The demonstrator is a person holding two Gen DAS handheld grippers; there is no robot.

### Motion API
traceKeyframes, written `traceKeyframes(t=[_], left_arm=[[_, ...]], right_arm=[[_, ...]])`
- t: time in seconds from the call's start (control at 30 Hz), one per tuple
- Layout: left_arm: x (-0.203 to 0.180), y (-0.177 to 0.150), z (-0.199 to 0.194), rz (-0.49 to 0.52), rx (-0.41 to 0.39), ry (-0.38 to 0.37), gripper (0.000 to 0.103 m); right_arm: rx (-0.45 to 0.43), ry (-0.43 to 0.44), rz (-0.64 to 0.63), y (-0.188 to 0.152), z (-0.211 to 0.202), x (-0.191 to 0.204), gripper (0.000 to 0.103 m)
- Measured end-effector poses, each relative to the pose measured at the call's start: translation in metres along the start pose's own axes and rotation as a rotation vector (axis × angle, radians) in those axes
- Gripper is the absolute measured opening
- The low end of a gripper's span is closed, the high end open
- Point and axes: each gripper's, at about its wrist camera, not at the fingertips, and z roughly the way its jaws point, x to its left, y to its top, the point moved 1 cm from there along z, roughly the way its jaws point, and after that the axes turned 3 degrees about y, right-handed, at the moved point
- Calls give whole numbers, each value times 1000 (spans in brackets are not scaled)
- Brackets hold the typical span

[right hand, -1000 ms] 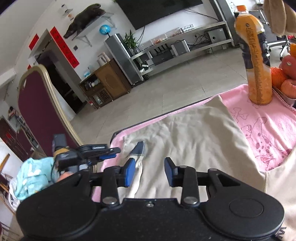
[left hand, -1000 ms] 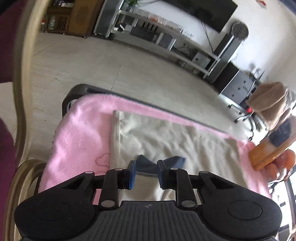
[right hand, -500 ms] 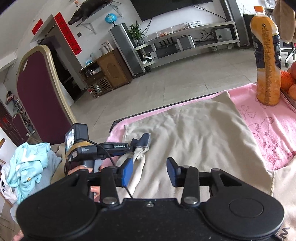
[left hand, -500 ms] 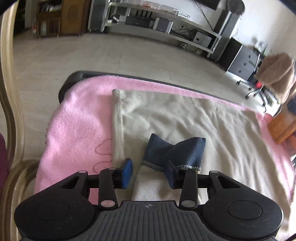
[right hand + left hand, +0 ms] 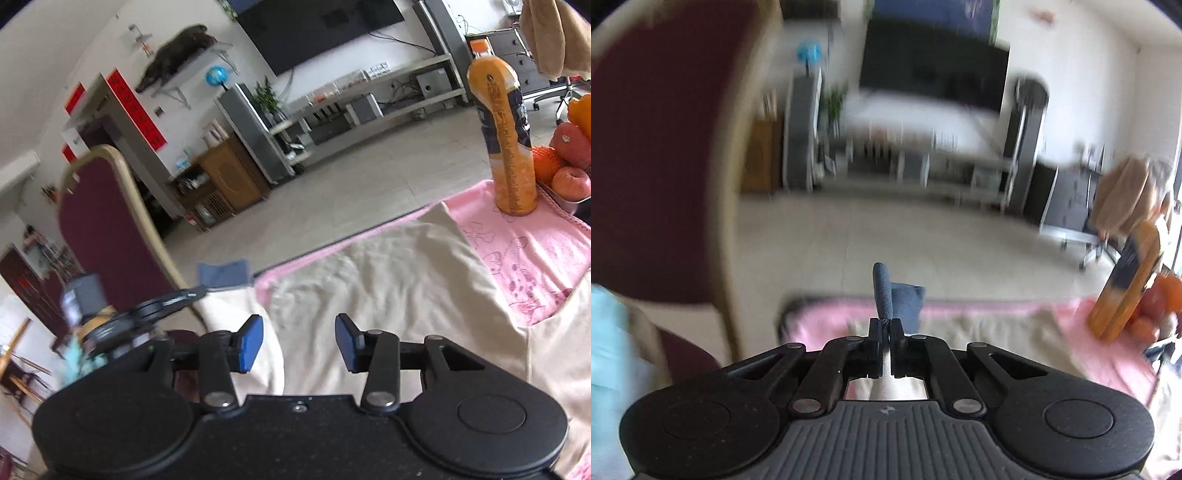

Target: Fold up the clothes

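Since the earlier frame the left gripper (image 5: 885,338) has snapped its jaws closed on the cream garment's navy cuff (image 5: 886,291), lifting it off the pink-covered surface (image 5: 517,258), while the right gripper (image 5: 299,343) hovers half-open, empty; that thin pinch could slip.

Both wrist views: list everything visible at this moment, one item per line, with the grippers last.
Beige garment: one, cream with a navy cuff, spread on the pink cover, one end lifted.
Pink cover: one, over the table.
Juice bottle: one, orange, upright at the cover's far right.
Fruit: several, red and orange, beside the bottle.
Chair: one, maroon with a gold frame, left of the table.
Television: one, black, on the far wall.
Left gripper: shut on the garment's navy cuff.
Right gripper: open, nothing between its pads.
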Motion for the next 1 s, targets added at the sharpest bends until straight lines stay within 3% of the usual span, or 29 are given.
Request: traceKeyframes(t=[0.1,0.27,0.4,0.6,0.7,0.87,0.93,1.0], left_arm=[[18,16,-67,22,-118,78,2],[63,30,-137,18,-203,229,2],[103,22,-143,4,-168,362,2],[159,-22,-111,-148,-5,504,2],[178,-43,-98,-225,69,550,7],[163,-30,-122,-231,52,535,16],[147,-25,-141,-202,25,550,29],[130,-23,-159,-171,15,576,29]], right_arm=[[-30,63,4,-1,-19,15,43],[-52,161,17,-6,-39,36,47],[2,232,55,-17,-30,51,47],[108,286,32,-38,-13,74,48],[131,291,19,-39,-14,76,48],[107,289,12,-33,-34,67,52],[84,285,15,-30,-49,59,53],[62,281,18,-26,-65,50,55]])
